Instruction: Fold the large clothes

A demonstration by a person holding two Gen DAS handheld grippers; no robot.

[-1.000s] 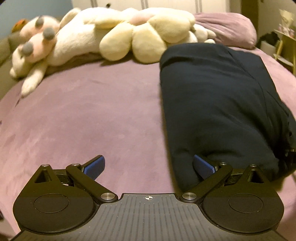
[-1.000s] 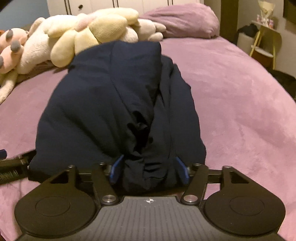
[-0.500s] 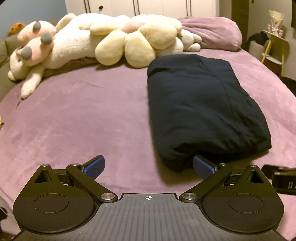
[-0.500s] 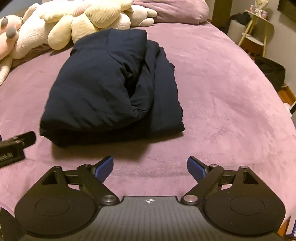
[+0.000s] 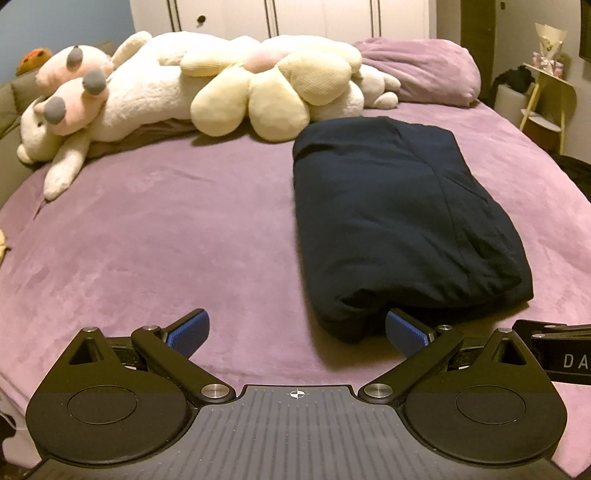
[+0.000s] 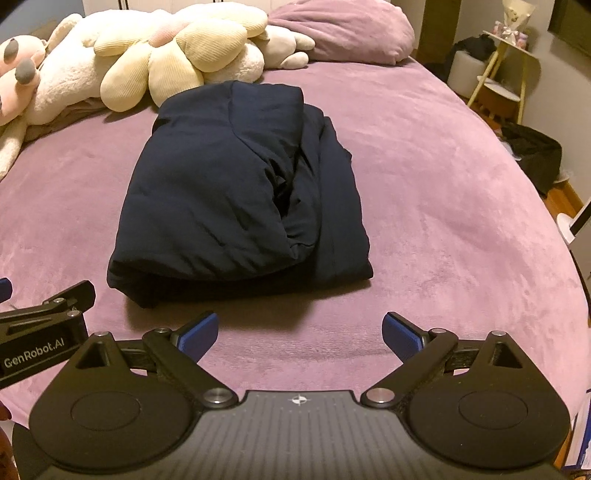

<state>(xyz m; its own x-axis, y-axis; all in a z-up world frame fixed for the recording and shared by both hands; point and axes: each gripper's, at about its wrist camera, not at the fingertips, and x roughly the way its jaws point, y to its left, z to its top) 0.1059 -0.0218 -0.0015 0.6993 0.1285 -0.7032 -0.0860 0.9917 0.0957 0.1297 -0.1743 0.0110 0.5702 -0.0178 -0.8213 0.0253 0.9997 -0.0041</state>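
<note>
Both grippers withdrawn; garment (image 6: 236, 192) lies mid-bed (image 6: 461, 206).

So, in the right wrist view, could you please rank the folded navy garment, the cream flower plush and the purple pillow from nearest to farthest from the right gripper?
From the right gripper:
1. Navy garment, straight ahead, mid-bed.
2. Flower plush, behind it, left.
3. Purple pillow, far end, slightly right.

Printed label (image 5: 574, 362) on the right claw (image 6: 300, 332) — cut off, perhaps "DA".

The bed (image 6: 443, 192) carries a purple cover. A folded navy garment (image 6: 229, 192) lies on it. Plush toys (image 6: 147, 62) and a purple pillow (image 6: 343, 33) rest at the far end.
</note>
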